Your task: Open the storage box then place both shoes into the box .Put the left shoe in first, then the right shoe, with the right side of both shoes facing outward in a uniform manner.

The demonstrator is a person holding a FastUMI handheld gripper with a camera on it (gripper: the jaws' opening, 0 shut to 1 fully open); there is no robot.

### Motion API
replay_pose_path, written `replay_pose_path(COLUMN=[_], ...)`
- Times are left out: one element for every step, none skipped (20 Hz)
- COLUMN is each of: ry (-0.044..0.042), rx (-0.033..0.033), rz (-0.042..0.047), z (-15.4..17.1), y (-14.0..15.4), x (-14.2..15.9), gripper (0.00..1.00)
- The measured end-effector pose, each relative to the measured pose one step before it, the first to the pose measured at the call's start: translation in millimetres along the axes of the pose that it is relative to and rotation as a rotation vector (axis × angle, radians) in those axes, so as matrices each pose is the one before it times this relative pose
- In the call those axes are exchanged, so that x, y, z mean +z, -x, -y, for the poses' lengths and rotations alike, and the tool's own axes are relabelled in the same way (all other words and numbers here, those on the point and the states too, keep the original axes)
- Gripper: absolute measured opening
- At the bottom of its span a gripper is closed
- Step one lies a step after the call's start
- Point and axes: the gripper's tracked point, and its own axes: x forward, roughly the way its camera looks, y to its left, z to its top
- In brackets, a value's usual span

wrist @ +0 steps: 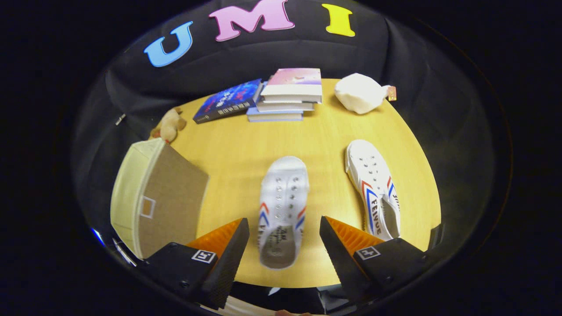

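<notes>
Gripper view | gripper point(284, 237) spread wide, nothing held | white canvas shoe point(282, 210) seen between fingers | beige fabric storage box point(153, 197) closed

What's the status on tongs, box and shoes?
Tongs open, straddling near shoe's heel. Storage box left, lid shut. Second shoe right, upright. Nothing in the way.

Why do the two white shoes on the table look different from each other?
The shoe between the jaws stands upright, so you look down into its opening; the shoe further right is tipped on its side, showing its stripes and lettering. The first points straight ahead, the second slants. Both are white with red and blue stripes and no laces. The gripper is open, touching neither.
</notes>
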Motion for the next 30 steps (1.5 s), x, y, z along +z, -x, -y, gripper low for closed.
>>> replay_pose_path(ry=[0.01865, 0.02151, 0.02192, 0.02258, 0.02386, 0.02251, 0.01707, 0.00812, -0.00116, -0.01424, -0.00837, -0.00102, -0.00325, -0.00619, -0.01217, -0.01444, -0.01959, -0.03697, -0.04984, -0.04666, -0.02362, -0.01281, -0.00357, -0.0044, -0.01376, -0.02053, -0.02645, -0.02201, -0.02005, -0.01656], rx=[-0.01279, -0.0084, -0.00024, 0.0063, 0.00844, 0.01654, 0.01303, 0.01766, 0.02509, 0.03188, 0.01957, 0.02381, 0.03376, 0.02432, 0.02415, 0.00204, 0.00463, 0.00215, 0.00378, 0.00579, 0.00643, -0.00576, -0.00354, -0.00335, -0.00392, -0.00605, -0.0054, -0.00486, -0.00745, -0.00845], rz=[-0.01867, -0.01411, -0.01434, -0.01417, -0.01568, -0.01631, -0.02147, -0.01042, -0.00623, 0.00694, 0.01232, -0.01608, -0.00453, 0.00015, -0.00117, 0.01568, -0.00161, -0.00088, 0.00165, -0.00029, -0.00291, 0.00824, 0.00281, 0.00831, 0.00707, 0.00469, 0.01196, 0.01882, 0.01621, 0.01478], z=[10.22, 7.33, 4.9, 1.79, 0.95, -1.2, 0.37, -1.26, -2.48, -5.24, -0.98, -3.67, -4.31, -4.28, -4.19, 0.59, -0.78, 1.7, -0.56, 1.48, -0.11, 1.65, -1.86, -2.4, -3.75, -3.24, -4.12, -4.95, -5.74, -6.17], y=[-9.92, -8.34, -8.12, -8.38, -8.27, -8.36, -7.21, -5.5, -4.77, -2.35, -2.43, -3.6, 0.18, -1.76, 0.17, 0.45, 0.51, 0.85, 0.07, 0.5, -0.46, 0.58, 2.34, 2.0, 1.95, 5.21, 5.32, 7.74, 8.83, 9.37], x=[-6.01, -4.95, -4.42, -3.97, -4.09, -2.96, -3.96, -1.34, 0.82, 2.98, 5.41, -2.23, 0.56, -0.41, -1.95, 1.12, -1.28, 0.67, -0.42, 0.64, 0.22, 0.49, 1.74, 0.94, -0.1, 0.52, 0.57, 2.27, 2.7, 2.36], gripper=[0.99, 0.99, 0.99, 0.99, 0.99, 0.99, 0.99, 0.97, 0.95, 0.88, 0.79, 0.69, 0.66, 0.54, 0.41, 0.29, 0.28, 0.22, 0.16, 0.11, 0.08, 0.08, 0.05, 0.05, 0.05, 0.05, 0.05, 0.05, 0.05, 0.05])
